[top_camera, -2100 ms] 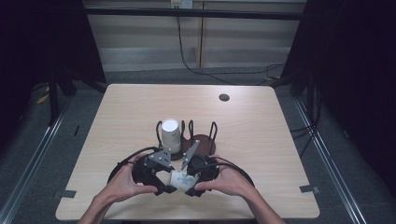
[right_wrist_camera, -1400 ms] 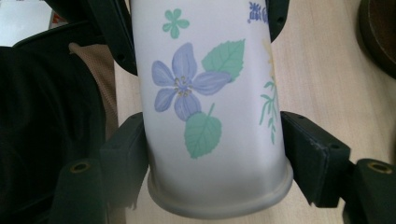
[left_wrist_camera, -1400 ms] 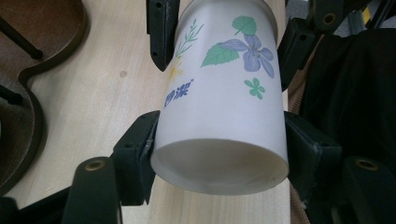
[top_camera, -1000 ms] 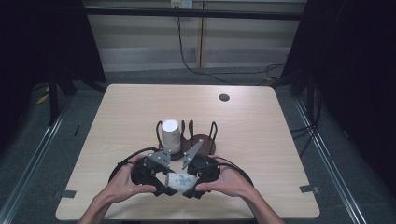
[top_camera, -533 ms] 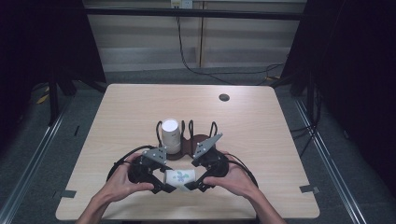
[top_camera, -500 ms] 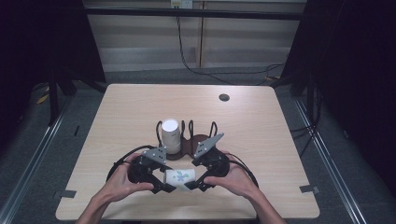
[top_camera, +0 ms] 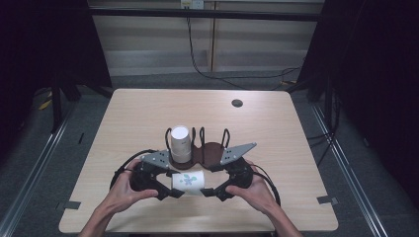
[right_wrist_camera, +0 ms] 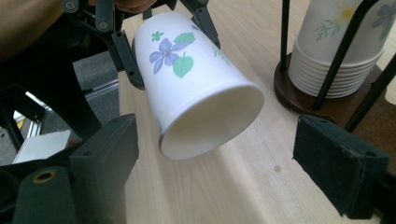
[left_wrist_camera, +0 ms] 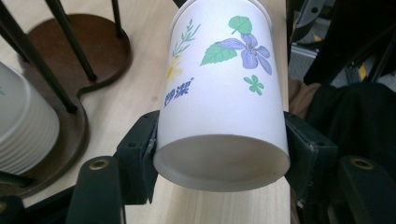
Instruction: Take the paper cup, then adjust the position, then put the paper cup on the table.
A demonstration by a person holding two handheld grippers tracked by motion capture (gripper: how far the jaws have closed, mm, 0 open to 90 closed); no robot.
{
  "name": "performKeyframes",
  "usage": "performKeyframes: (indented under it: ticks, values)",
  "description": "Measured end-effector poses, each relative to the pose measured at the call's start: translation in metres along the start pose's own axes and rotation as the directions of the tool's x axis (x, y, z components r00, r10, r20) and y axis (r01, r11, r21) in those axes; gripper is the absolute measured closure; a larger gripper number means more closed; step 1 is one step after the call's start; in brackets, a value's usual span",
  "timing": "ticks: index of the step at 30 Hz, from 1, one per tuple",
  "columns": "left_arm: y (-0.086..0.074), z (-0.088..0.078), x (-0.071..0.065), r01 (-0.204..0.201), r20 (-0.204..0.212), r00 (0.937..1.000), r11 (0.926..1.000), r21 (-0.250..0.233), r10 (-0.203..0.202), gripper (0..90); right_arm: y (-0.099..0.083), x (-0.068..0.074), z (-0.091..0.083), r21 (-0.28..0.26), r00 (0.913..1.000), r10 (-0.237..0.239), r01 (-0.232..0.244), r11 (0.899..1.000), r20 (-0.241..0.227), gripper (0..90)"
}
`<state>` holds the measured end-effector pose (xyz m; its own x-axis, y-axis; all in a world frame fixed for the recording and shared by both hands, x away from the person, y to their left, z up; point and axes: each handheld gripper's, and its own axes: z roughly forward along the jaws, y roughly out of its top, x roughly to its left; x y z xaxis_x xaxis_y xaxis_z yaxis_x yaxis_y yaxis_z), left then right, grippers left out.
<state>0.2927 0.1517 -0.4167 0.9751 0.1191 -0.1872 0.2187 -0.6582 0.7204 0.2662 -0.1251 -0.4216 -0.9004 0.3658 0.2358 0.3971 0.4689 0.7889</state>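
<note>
Pale wood-grain table (top_camera: 148, 118): smooth laminate look, matt with faint sheen, fine straight grain.

White paper cup with printed violet flowers and green leaves (left_wrist_camera: 219, 88): smooth matt paper, rolled rim, plain white interior; print flat, no gloss.

Stack of white paper cups (right_wrist_camera: 341, 51) near the table's centre: same matt paper, rims forming fine ridges.

Dark brown wooden rack base (left_wrist_camera: 98, 51): smooth, low satin finish. Its thin black metal rods (right_wrist_camera: 348, 44): smooth, slightly glossy.

Left tongs (left_wrist_camera: 219, 154) and right tongs (right_wrist_camera: 233, 172): black plastic, matt, jaw pads faintly rough, brass-coloured metal rivets.

Grey triangular plates (top_camera: 237, 153): dull matt finish.
</note>
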Motion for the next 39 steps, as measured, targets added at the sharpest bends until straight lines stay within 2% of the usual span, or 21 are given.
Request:
performKeyframes:
  ticks: [2,7,17,23,29,39]
  values:
    - [0.0,-0.002,0.0,0.007,-0.002,1.0,0.9996,-0.027,-0.007,36.8,-0.002,0.0,-0.004,-0.038,0.9999,0.007,-0.006,0.999,0.013,13.6]
    - [0.0,-0.007,0.0,0.011,-0.016,0.9998,0.9985,-0.054,-0.012,36.8,-0.005,-0.001,-0.009,-0.083,0.9999,0.012,-0.011,0.996,0.012,13.6]
    - [0.001,-0.009,-0.002,0.002,-0.014,0.9999,0.9974,-0.072,-0.003,36.8,-0.01,0.001,-0.004,-0.111,0.9998,0.019,-0.017,0.994,0.009,13.5]
    - [0.003,-0.012,-0.004,0.01,-0.018,0.9998,0.9922,-0.124,-0.013,36.8,-0.01,0.002,-0.003,-0.117,0.9998,0.017,-0.017,0.993,-0.005,13.6]
    - [0.003,-0.013,-0.005,-0.002,-0.015,0.9999,0.9879,-0.155,-0.001,36.8,-0.008,0.003,-0.006,-0.18,0.9998,0.017,-0.018,0.984,-0.007,13.6]
    - [0.004,-0.011,-0.009,-0.012,-0.032,0.9995,0.9819,-0.189,0.006,36.8,-0.007,0.003,-0.008,-0.229,0.9998,0.013,-0.016,0.973,-0.015,13.6]
